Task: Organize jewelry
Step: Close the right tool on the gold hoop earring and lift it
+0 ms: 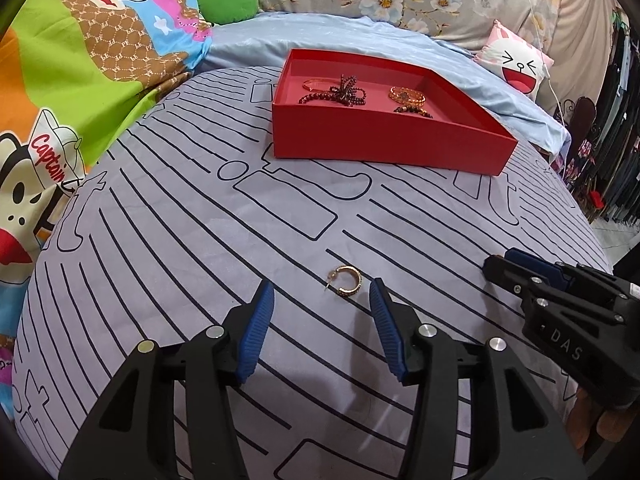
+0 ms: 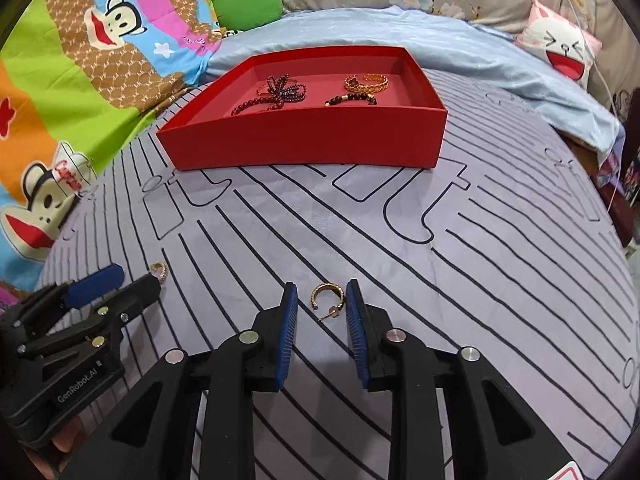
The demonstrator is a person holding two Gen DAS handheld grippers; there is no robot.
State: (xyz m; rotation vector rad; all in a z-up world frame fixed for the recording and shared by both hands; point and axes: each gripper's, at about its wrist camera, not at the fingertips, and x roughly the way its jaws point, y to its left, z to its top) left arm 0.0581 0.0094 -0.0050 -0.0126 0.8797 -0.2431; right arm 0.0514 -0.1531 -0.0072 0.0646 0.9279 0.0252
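Two gold hoop earrings lie on the striped sheet. One hoop earring (image 1: 347,287) rests between the tips of my left gripper (image 1: 321,285), nearer the right pad, and the jaws stand wide apart. The other hoop earring (image 2: 329,295) lies between the pads of my right gripper (image 2: 322,285), whose jaws are narrow but show a gap on the left side. Behind stands a red box (image 1: 380,140) (image 2: 304,144) holding a dark red beaded piece (image 2: 280,92), a gold bangle (image 2: 370,81) and a dark bead bracelet (image 2: 352,99).
The sheet with black line print (image 2: 400,240) covers a bed. Cartoon monkey bedding (image 1: 60,80) lies on the left, a light blue sheet (image 1: 360,36) and floral pillows behind, and a pink face cushion (image 1: 516,64) at the back right. The bed's edge drops off at the right.
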